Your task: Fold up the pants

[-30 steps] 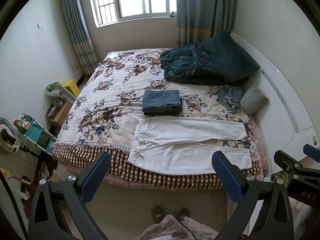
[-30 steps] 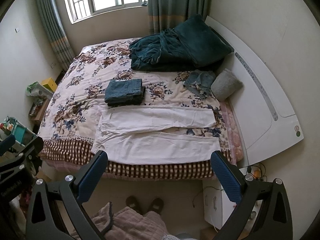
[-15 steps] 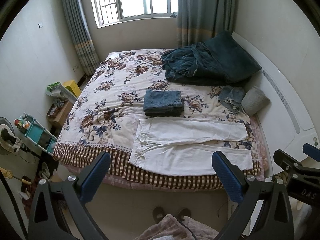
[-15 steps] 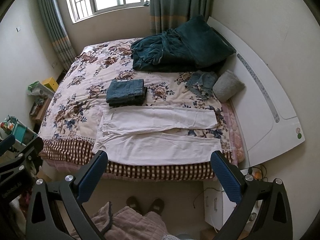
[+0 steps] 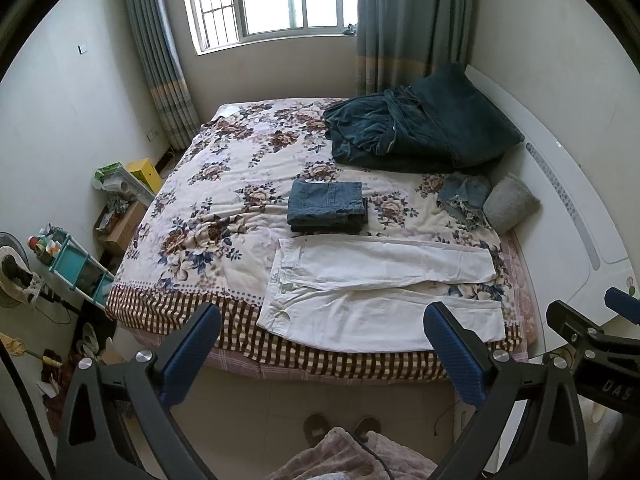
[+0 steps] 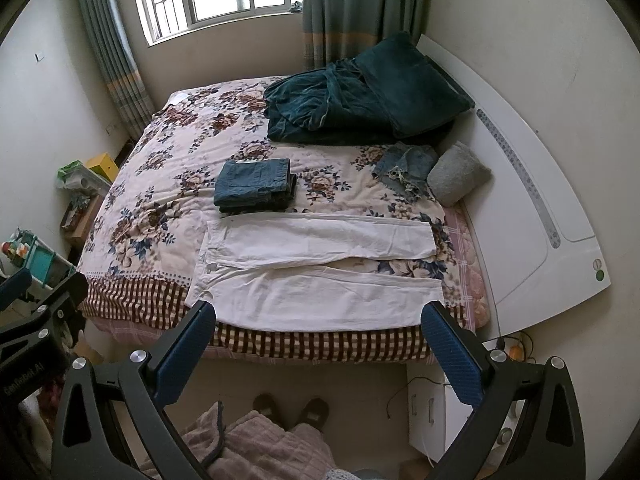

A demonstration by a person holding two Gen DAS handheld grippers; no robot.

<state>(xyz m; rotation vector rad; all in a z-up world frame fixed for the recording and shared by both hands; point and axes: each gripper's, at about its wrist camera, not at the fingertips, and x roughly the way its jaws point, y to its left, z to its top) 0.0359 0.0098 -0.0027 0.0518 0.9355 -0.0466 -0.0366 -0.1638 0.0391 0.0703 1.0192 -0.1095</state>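
Note:
White pants (image 5: 380, 292) (image 6: 316, 268) lie spread flat on the near edge of the floral bedspread (image 5: 224, 200) (image 6: 160, 208), waistband to the left, both legs stretched to the right. My left gripper (image 5: 322, 344) hangs open high above the bed's near edge, nothing between its blue pads. My right gripper (image 6: 318, 344) is likewise open and empty, held well short of the pants. Each gripper's body shows at the edge of the other's view.
Folded blue jeans (image 5: 326, 206) (image 6: 254, 186) sit just beyond the white pants. A dark green blanket (image 5: 412, 128), a denim scrap (image 5: 464, 196) and a grey pillow (image 5: 510, 208) lie by the white headboard (image 6: 540, 208). A shelf cart (image 5: 68, 264) stands left; slippers (image 6: 290, 408) on the floor.
Both views have drifted slightly, so the bed sits a little lower in frame. The pants have not moved and both grippers stay open.

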